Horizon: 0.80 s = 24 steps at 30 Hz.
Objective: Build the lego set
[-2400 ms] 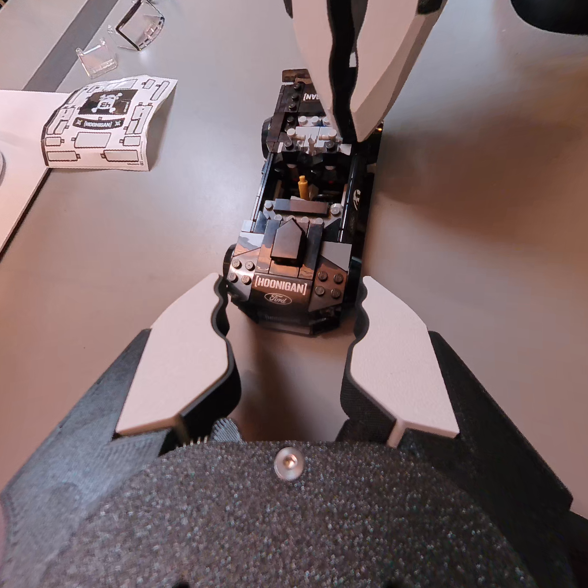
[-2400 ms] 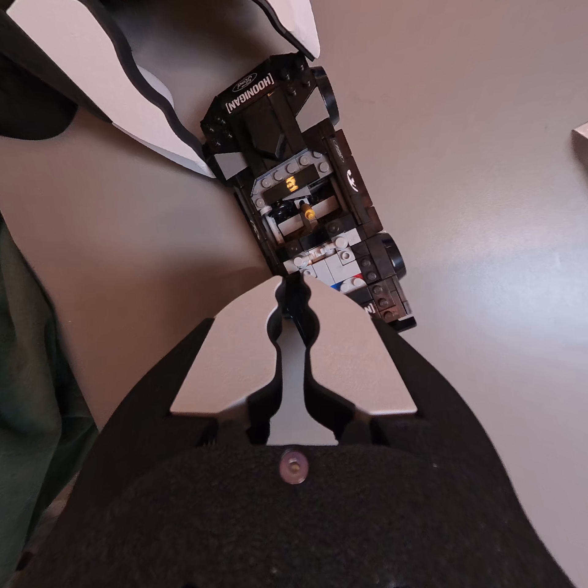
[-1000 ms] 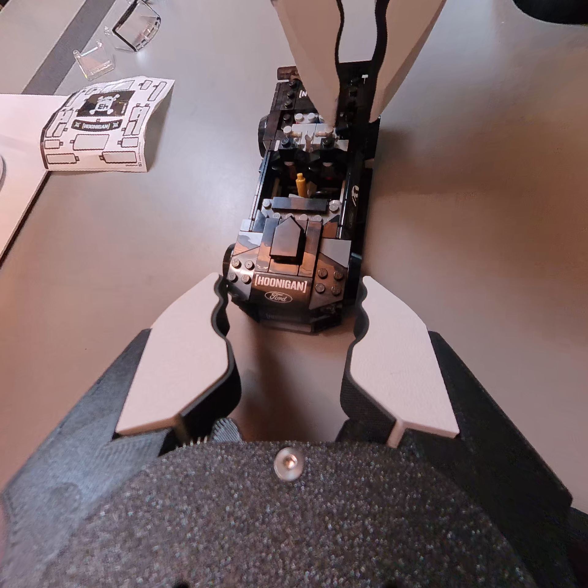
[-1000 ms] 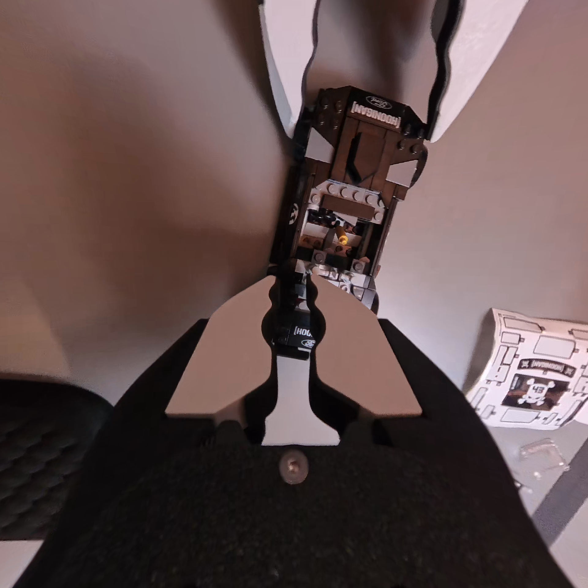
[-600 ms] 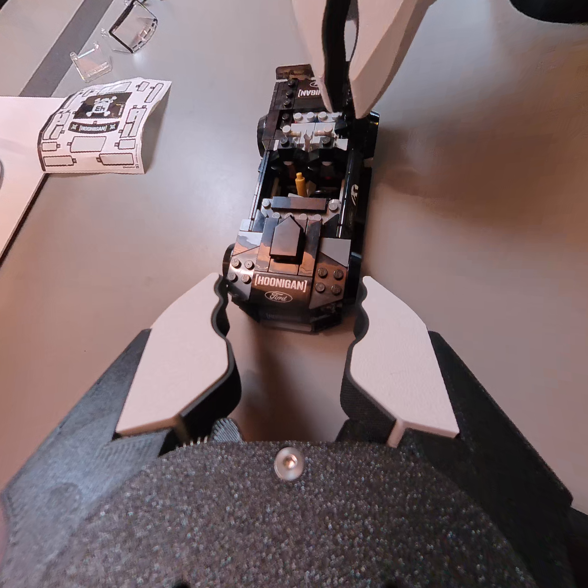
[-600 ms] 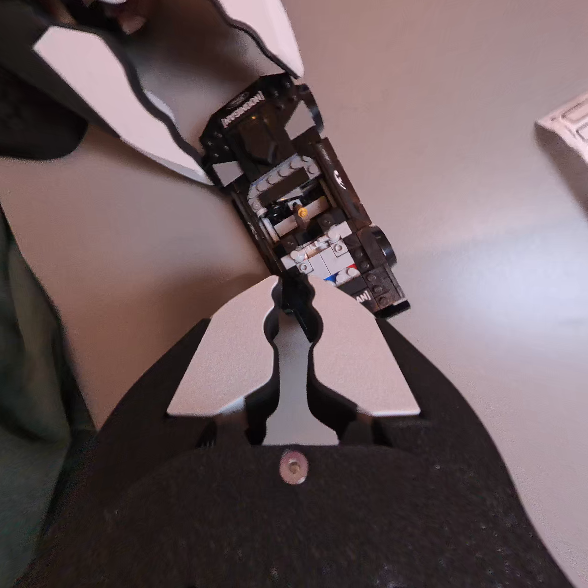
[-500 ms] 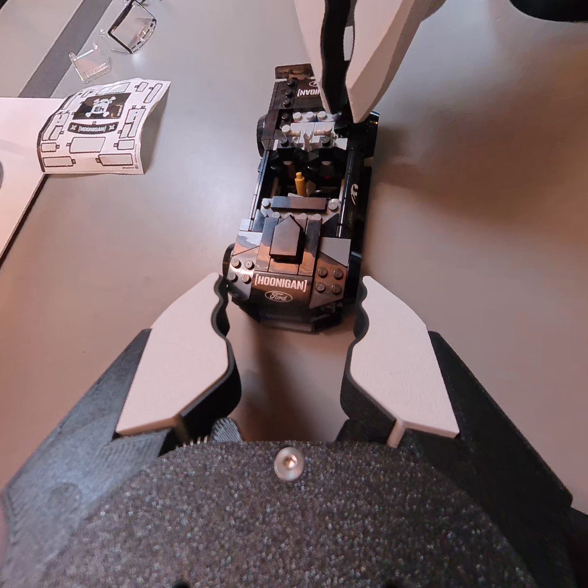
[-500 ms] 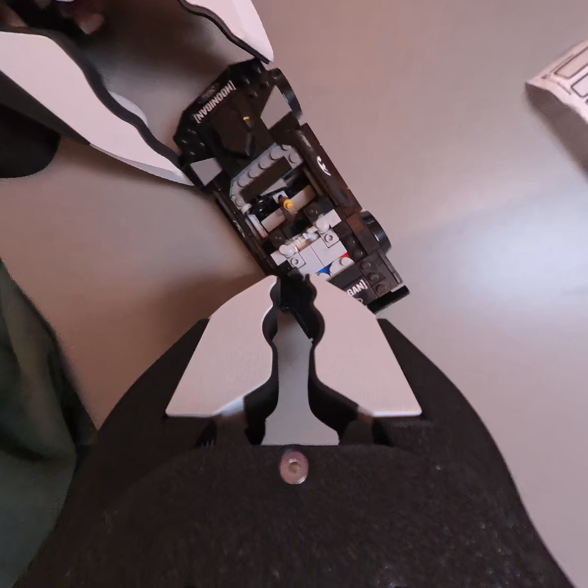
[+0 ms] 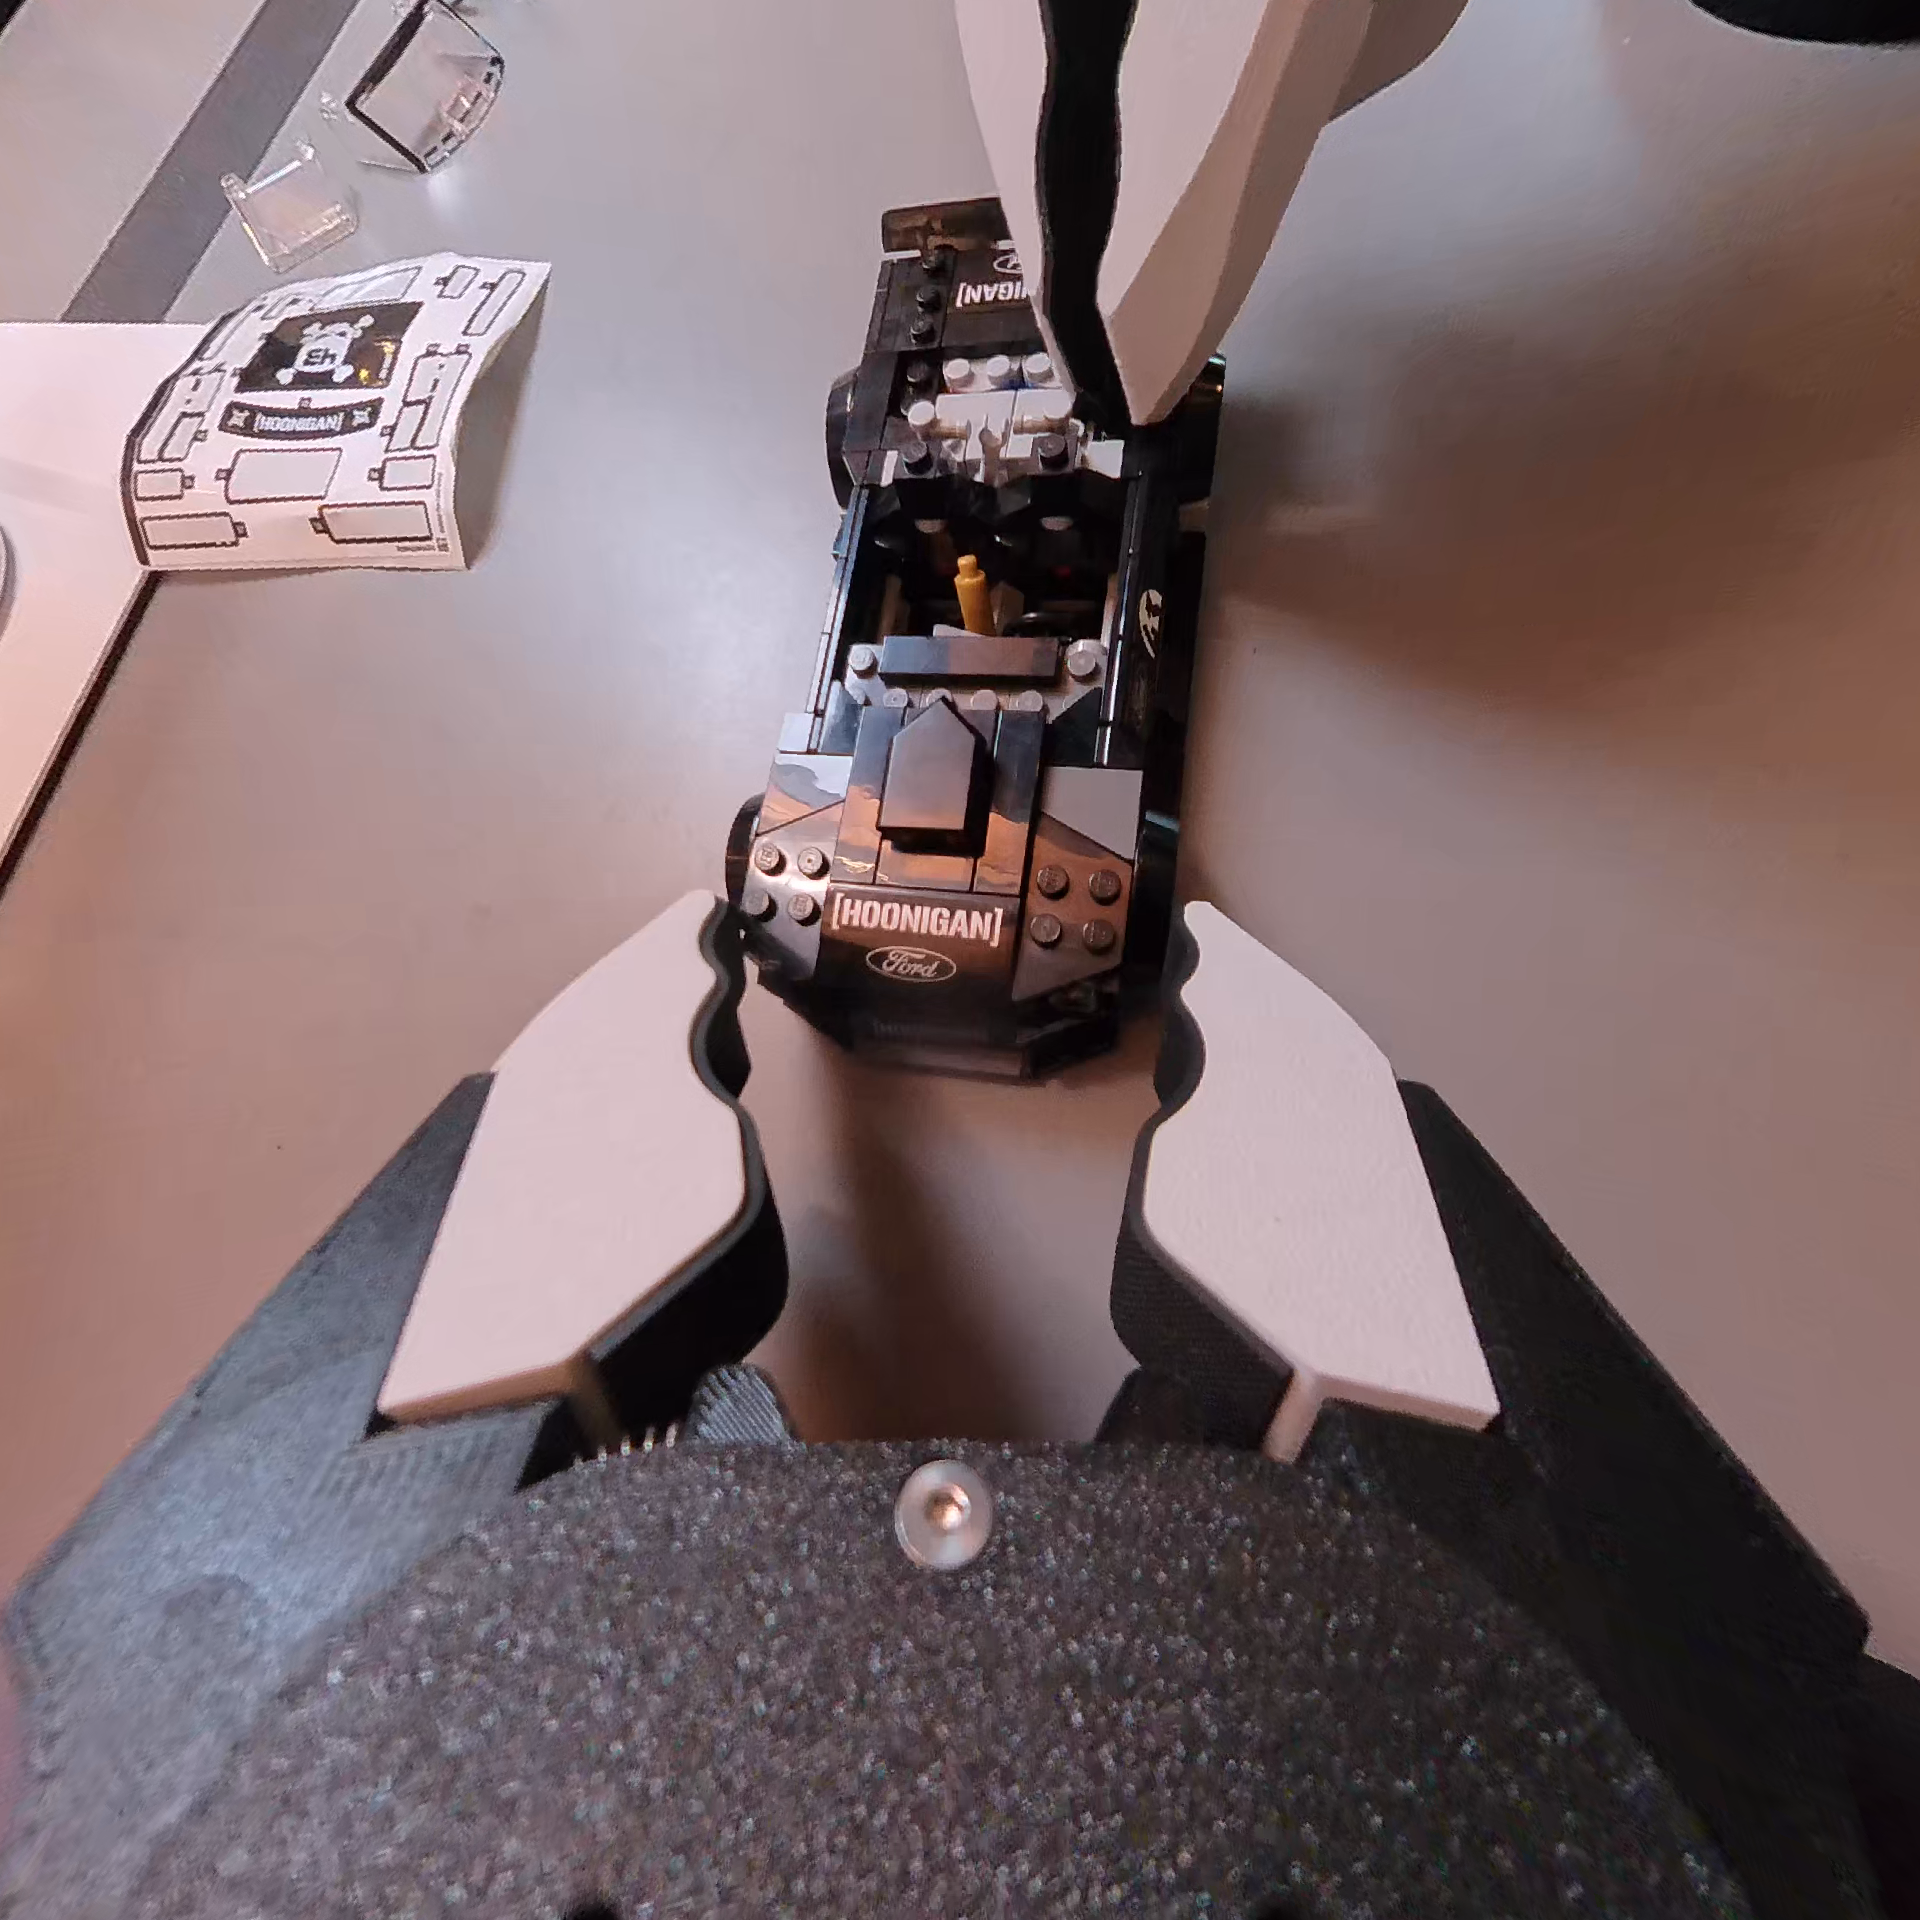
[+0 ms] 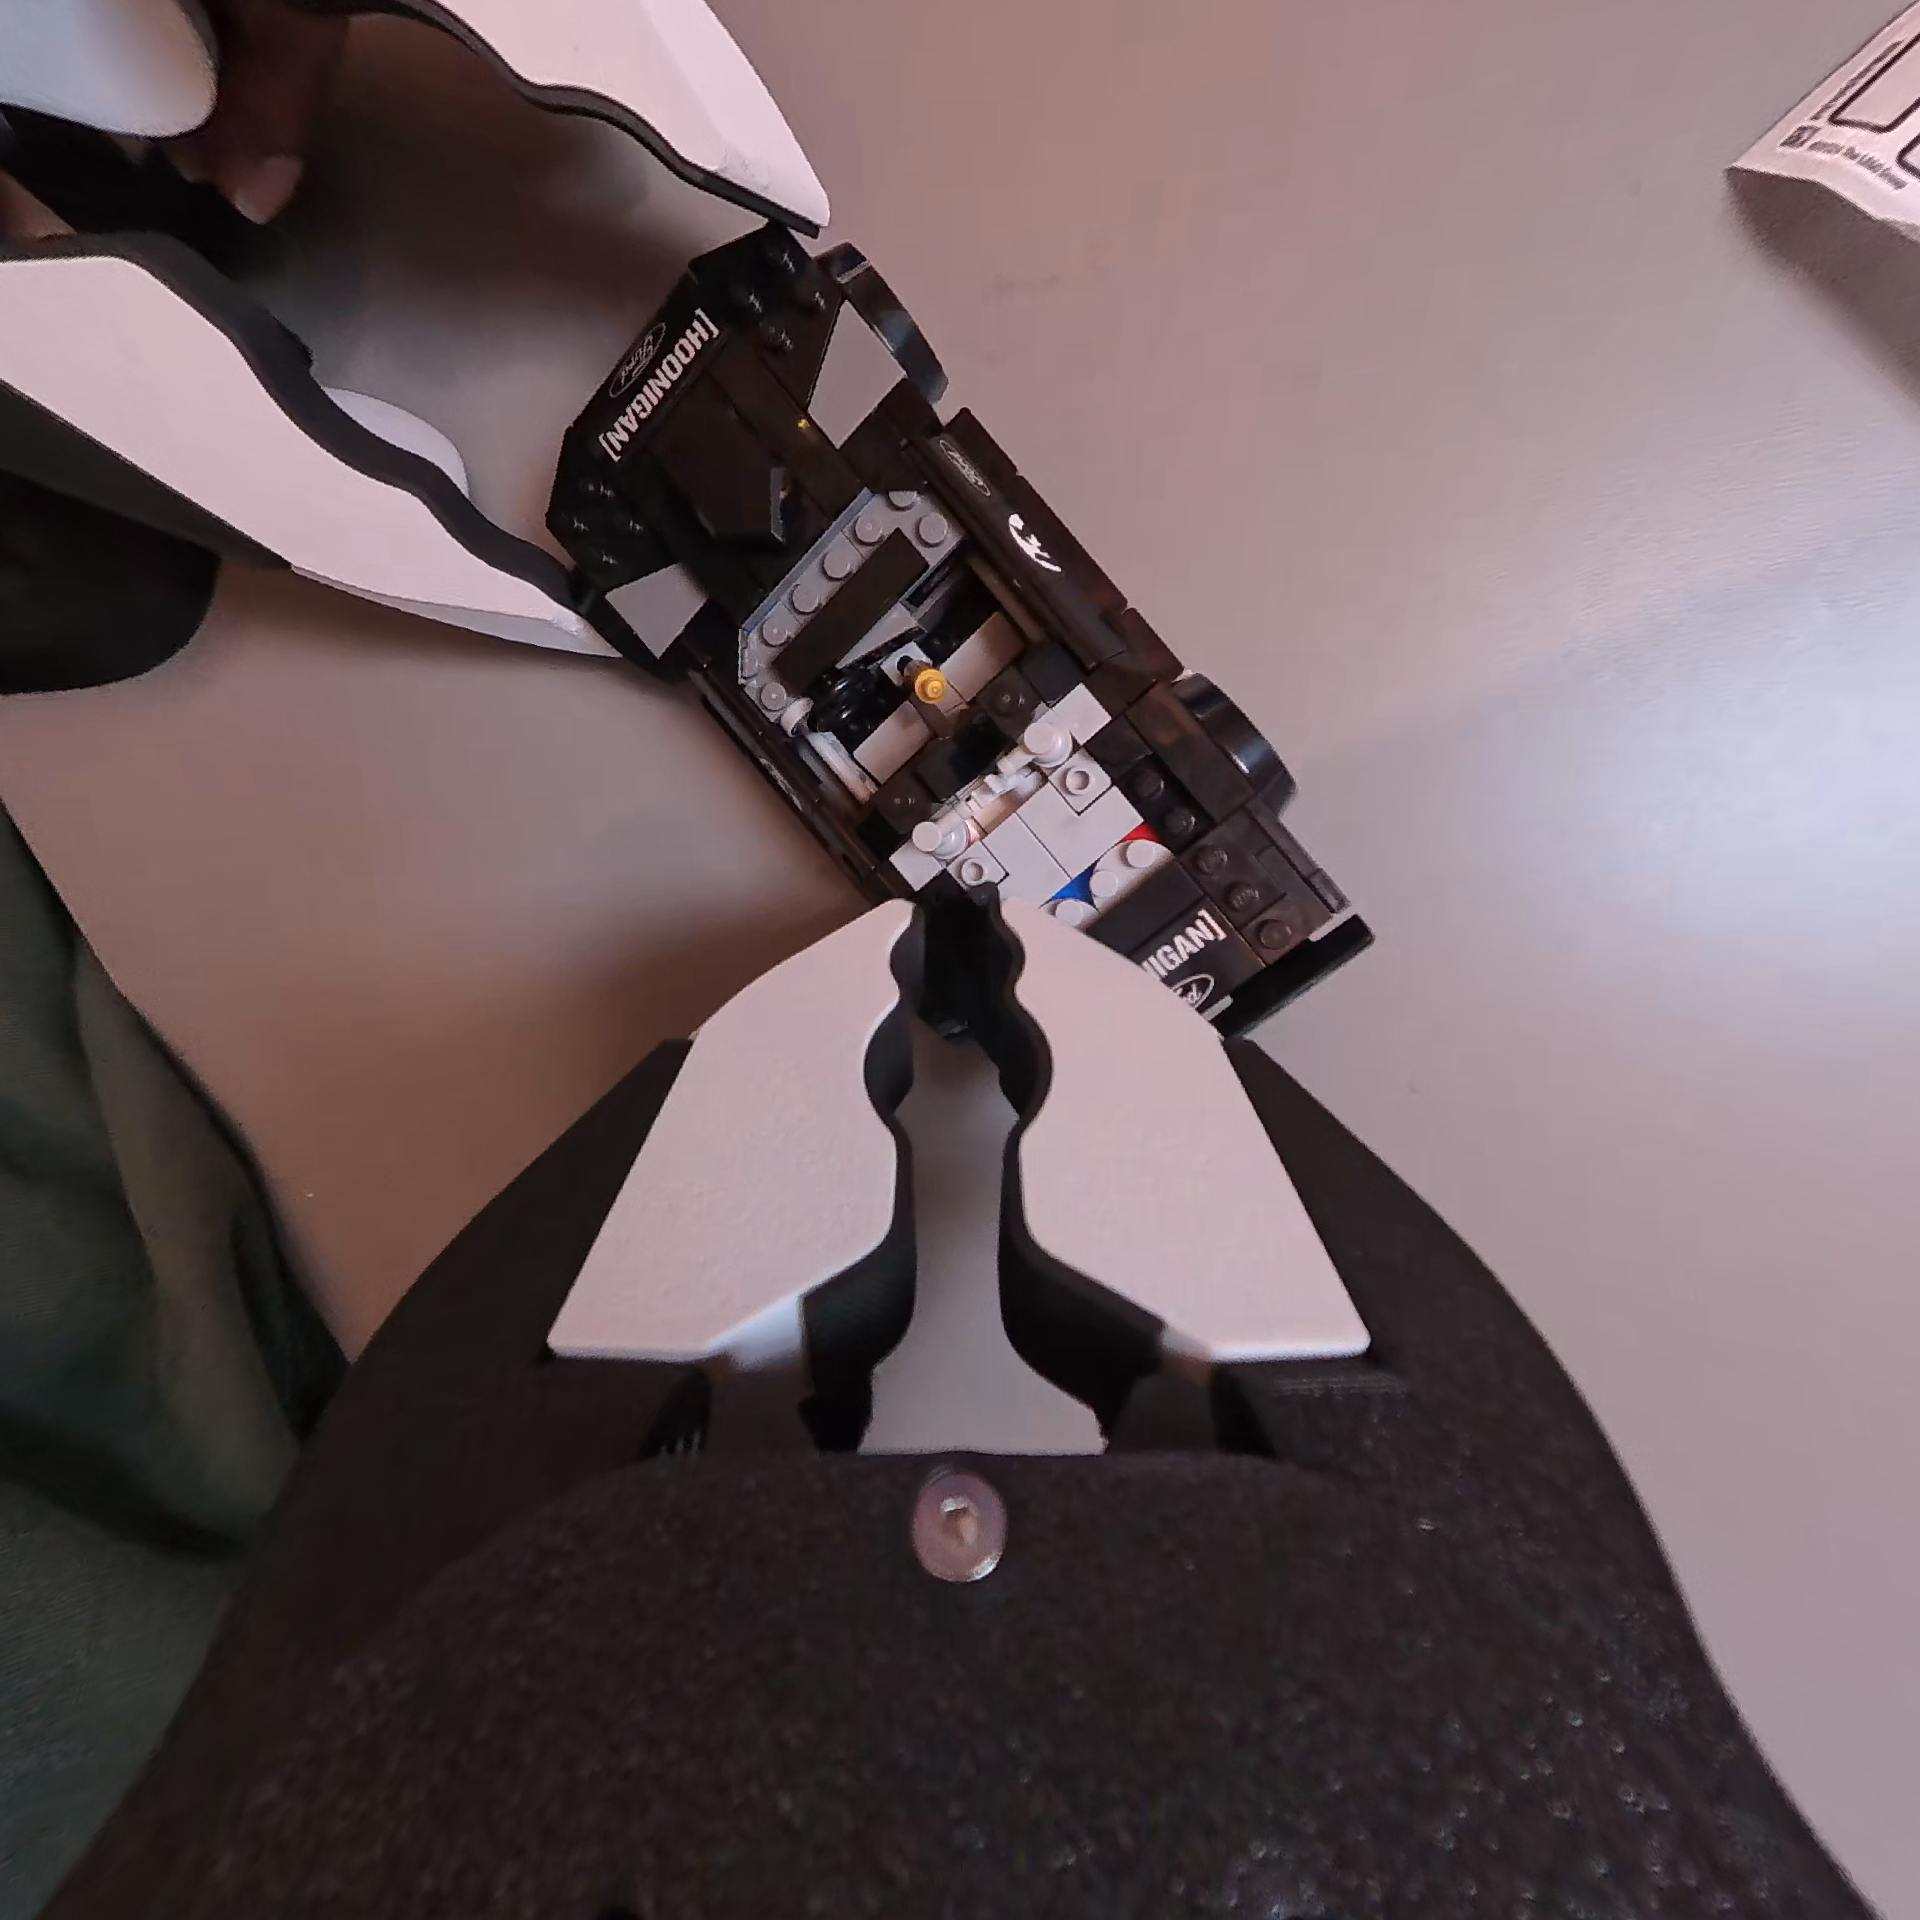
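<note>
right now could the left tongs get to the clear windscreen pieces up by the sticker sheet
Probably yes. The left tongs stand open around the car's nose, and bare table lies between them and the clear pieces; only the sticker sheet lies near that path.

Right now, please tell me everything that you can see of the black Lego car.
The black Lego car is a partly built plastic brick model, standing upright on the grey table. It has no roof: the open cockpit shows a yellow lever, and grey studded bricks lie behind it. The left hand-held gripper brackets its nose, open. The right hand-held gripper is nearly shut on a black part at its rear corner.
</note>
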Each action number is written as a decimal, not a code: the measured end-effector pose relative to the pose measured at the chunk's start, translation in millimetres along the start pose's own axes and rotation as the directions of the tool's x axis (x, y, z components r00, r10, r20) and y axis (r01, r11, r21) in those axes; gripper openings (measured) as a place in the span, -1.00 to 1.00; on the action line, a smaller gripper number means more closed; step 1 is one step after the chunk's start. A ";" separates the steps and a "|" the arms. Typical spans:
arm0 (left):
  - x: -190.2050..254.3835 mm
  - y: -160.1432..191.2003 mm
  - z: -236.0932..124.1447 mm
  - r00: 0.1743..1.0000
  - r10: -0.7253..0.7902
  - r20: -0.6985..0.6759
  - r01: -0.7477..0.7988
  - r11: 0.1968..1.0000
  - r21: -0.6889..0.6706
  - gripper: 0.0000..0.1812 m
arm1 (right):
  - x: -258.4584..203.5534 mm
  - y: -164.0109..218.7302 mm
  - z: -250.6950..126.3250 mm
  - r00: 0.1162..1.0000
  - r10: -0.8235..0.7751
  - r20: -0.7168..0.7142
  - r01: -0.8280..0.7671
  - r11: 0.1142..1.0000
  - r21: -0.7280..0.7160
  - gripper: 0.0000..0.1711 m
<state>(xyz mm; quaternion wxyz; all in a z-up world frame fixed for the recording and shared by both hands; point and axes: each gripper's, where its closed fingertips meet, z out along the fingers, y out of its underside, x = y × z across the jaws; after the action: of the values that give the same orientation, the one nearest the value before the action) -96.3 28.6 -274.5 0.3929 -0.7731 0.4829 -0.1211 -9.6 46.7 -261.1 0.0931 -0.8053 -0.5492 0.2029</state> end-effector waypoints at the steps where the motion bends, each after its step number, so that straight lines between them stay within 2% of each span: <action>1: 0.2 -0.1 0.0 1.000 0.000 -0.001 0.000 1.000 0.000 -0.15 | 0.6 -0.4 0.0 1.000 -0.003 0.000 0.003 1.000 0.002 -0.87; 8: 0.2 -0.1 0.1 1.000 0.000 -0.001 0.000 1.000 0.002 -0.15 | 4.4 -1.2 0.3 0.994 -0.109 -0.016 0.109 0.994 0.012 -0.95; 16: 0.3 -0.1 0.2 1.000 -0.001 -0.003 0.001 1.000 0.003 -0.15 | 3.3 -2.1 -0.7 0.888 -0.440 -0.136 0.439 0.898 -0.043 -1.00; 24: 0.5 0.1 -0.1 1.000 0.001 -0.003 -0.001 1.000 0.000 -0.15 | 6.3 -5.9 -6.6 0.916 -0.386 -0.110 0.386 0.922 -0.026 -0.91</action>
<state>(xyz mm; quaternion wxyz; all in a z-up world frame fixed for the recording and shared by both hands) -96.2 28.1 -274.6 0.3924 -0.7725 0.4840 -0.1221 -9.7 55.2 -254.3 0.1610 -0.6915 -0.6914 0.1337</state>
